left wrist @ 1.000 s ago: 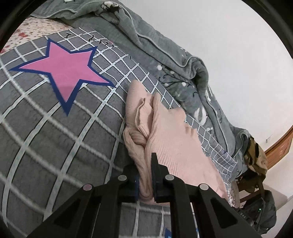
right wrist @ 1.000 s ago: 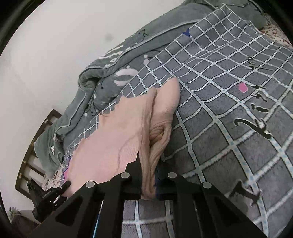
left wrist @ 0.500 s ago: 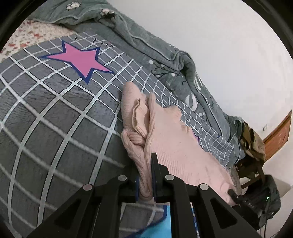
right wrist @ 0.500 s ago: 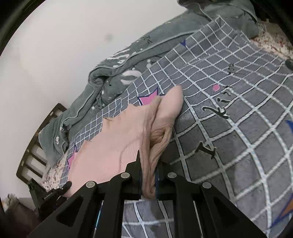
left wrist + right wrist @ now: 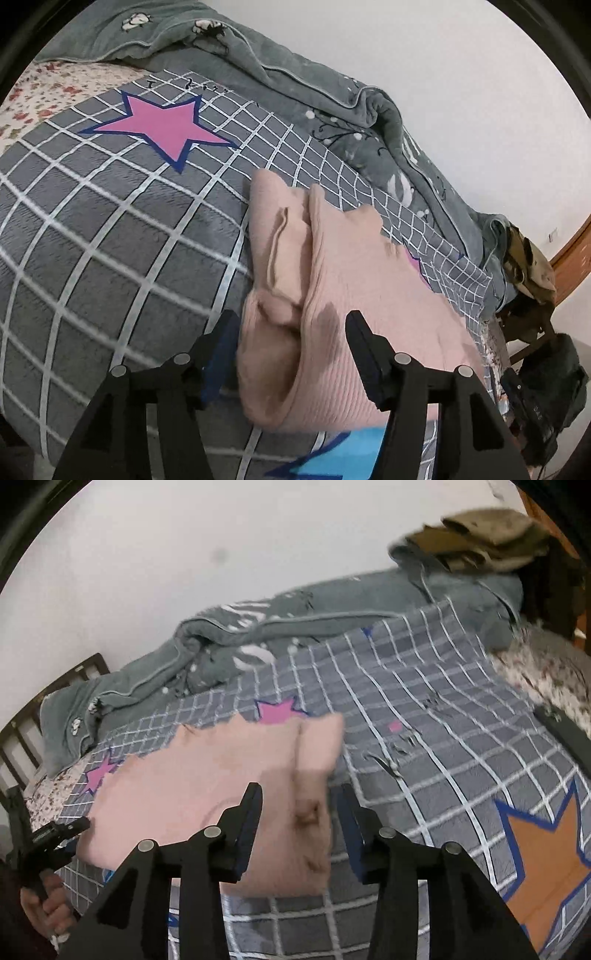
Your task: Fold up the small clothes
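1. The sweater, a pink ribbed knit, is laid on the bed's blanket, just below the pink star as the left wrist view shows it; a fold has been made, with one layer doubled over along the edge nearest the claws.
2. The step in hand is judged to be the release after that fold: both claws have just been opening. The left claw is released, its jaws standing apart with the folded edge between them but not pinched. The right claw is likewise released, the bunched cuff end lying loose between its jaws.
3. The next move is judged to call for both claws to be drawn back clear of the knit without dragging it, then a fresh edge to be taken for a second fold.
4. The knit is soft and thick, and it slumps in rounded rolls instead of sharp creases; its far hem is scalloped.
5. The blanket is grey fleece, gridded in white, with star prints. Beyond the star, a rumpled grey-green quilt is heaped against the white wall.
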`<state>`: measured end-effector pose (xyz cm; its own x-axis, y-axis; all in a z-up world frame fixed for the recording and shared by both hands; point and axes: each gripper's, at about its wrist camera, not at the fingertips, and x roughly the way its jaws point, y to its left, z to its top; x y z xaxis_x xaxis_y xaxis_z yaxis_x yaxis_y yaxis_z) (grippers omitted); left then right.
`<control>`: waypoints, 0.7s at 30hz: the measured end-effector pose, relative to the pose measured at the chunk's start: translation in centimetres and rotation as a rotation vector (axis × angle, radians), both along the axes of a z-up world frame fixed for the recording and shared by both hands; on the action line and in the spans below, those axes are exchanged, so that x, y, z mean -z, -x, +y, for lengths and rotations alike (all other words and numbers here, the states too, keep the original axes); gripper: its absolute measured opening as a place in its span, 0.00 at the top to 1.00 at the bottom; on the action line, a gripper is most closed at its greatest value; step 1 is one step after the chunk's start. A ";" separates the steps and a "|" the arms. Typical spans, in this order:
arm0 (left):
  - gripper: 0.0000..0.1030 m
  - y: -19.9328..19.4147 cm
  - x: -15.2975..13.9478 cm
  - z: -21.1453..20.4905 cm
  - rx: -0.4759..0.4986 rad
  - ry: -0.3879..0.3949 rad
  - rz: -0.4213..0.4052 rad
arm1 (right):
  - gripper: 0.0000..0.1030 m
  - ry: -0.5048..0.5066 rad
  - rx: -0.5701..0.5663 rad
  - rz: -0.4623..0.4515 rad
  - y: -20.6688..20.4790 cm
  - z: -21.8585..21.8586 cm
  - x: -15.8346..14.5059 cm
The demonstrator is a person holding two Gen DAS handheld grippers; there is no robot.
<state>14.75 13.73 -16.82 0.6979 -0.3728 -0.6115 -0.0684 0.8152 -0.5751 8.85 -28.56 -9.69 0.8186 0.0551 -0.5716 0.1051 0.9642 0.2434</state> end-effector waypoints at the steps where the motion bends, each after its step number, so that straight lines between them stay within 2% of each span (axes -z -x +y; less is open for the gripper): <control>1: 0.43 -0.6 0.0 -0.1 -0.001 0.004 0.004 | 0.59 0.006 -0.014 -0.006 -0.2 0.6 -0.2; 5: 0.42 -1.8 0.2 -0.9 -0.003 -0.009 0.016 | 0.59 0.023 -0.086 -0.016 -1.6 4.0 -0.2; 9: 0.42 -2.7 0.2 -1.5 0.001 -0.080 0.011 | 0.59 0.034 -0.185 0.000 -3.3 8.2 1.2; 12: 0.42 -3.3 -0.1 -2.0 0.009 -0.127 -0.006 | 0.59 0.089 -0.240 0.018 -4.6 11.5 2.8; 16: 0.40 -4.0 -0.2 -2.3 0.020 -0.158 -0.010 | 0.58 0.122 -0.253 0.050 -6.1 13.4 4.8; 21: 0.39 -4.6 -0.2 -2.3 0.046 -0.157 -0.011 | 0.56 0.132 -0.239 0.051 -7.1 13.7 5.4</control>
<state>19.31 11.48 -16.61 0.6890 -0.3049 -0.6575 -0.0234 0.8974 -0.4407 15.91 -14.84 -15.09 0.7614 0.1653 -0.6268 -0.1200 0.9862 0.1142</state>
